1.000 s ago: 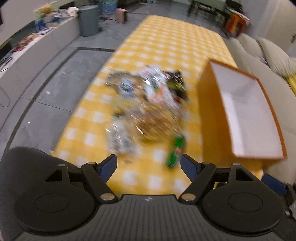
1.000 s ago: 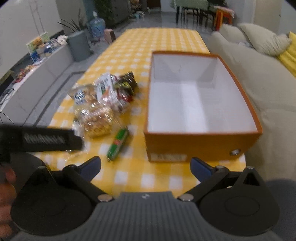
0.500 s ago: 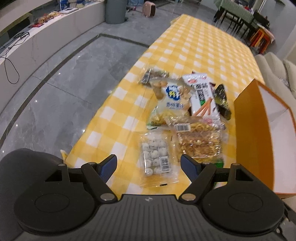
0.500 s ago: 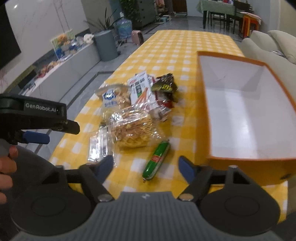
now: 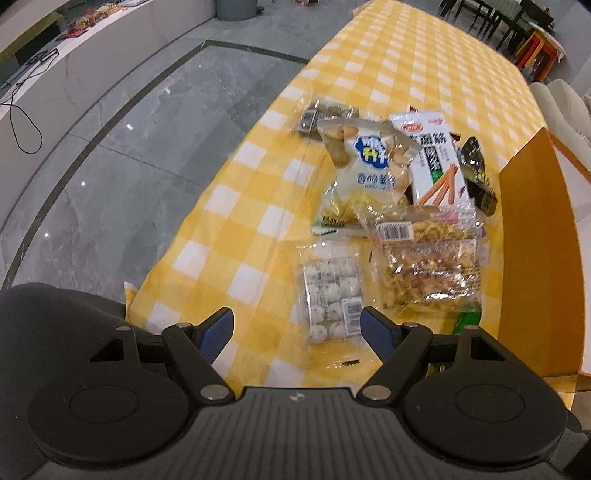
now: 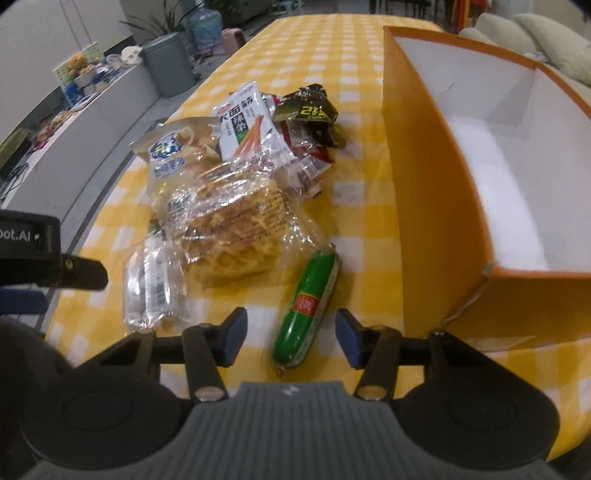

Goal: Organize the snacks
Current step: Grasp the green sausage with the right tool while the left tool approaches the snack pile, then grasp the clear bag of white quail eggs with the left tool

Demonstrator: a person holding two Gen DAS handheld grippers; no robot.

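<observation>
A heap of snack packs lies on the yellow checked tablecloth (image 5: 388, 48). My left gripper (image 5: 297, 328) is open just in front of a clear pack of white round sweets (image 5: 332, 295). A clear noodle-snack pack (image 5: 428, 258) lies right of it. My right gripper (image 6: 290, 334) is open with a green sausage (image 6: 308, 302) lying between its fingertips, not gripped. The empty orange box (image 6: 436, 206) stands to the right. The noodle-snack pack (image 6: 236, 225) and the sweets pack (image 6: 151, 288) lie left of the sausage.
A blue-and-white chip bag (image 5: 364, 170), a white stick-snack bag (image 5: 432, 158) and a dark pack (image 6: 306, 110) lie further back. The table's left edge (image 5: 207, 206) drops to grey floor. A sofa (image 6: 535, 33) is beyond the box. The left gripper's body (image 6: 33, 254) shows at the right wrist view's left edge.
Both grippers have moved forward and lower toward the snacks. The sweets pack now lies close to the left fingertips and the sausage sits between the right fingertips.
</observation>
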